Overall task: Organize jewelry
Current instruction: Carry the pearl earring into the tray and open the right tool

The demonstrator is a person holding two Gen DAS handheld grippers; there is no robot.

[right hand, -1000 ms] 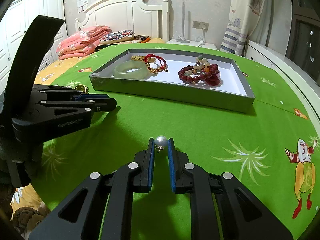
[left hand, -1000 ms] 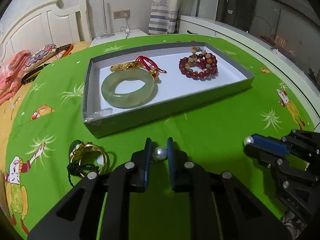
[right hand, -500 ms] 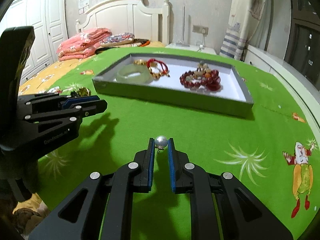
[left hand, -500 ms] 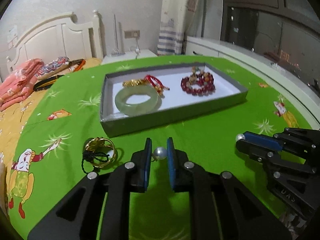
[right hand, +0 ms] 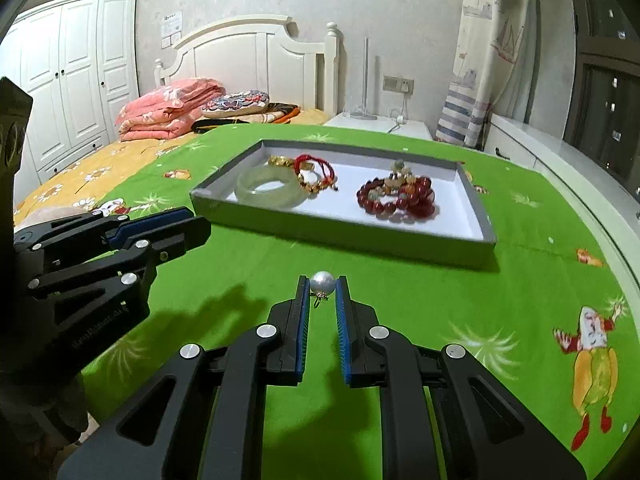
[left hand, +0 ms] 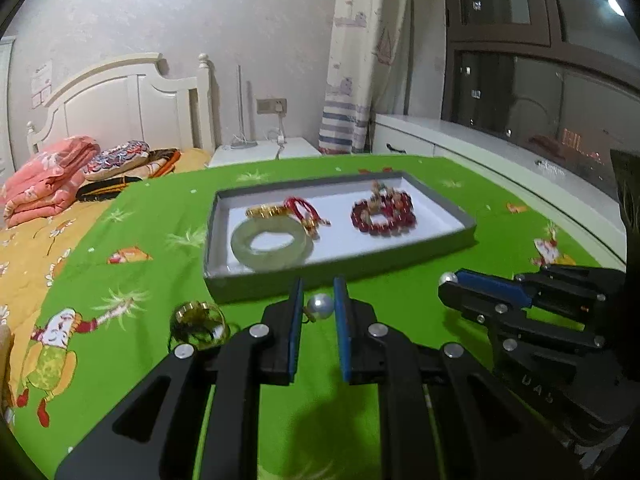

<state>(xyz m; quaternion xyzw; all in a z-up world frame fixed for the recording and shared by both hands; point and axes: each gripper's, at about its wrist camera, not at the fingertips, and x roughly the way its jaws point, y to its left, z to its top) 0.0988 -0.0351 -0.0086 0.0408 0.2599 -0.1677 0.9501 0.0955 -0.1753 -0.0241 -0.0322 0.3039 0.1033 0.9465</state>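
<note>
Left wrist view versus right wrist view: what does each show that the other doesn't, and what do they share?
Only the left wrist view shows the gold ring with dark cord on the green cloth, outside the tray. Only the right wrist view shows the white wardrobe. Both show the grey tray holding the jade bangle and red bead bracelet, and each gripper, left gripper and right gripper, pinching a pearl earring.

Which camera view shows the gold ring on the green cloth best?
The left wrist view. The gold ring lies there on the green cloth, blurred, beside the left gripper. In the right wrist view, I cannot find it; the left gripper likely covers that spot.
</note>
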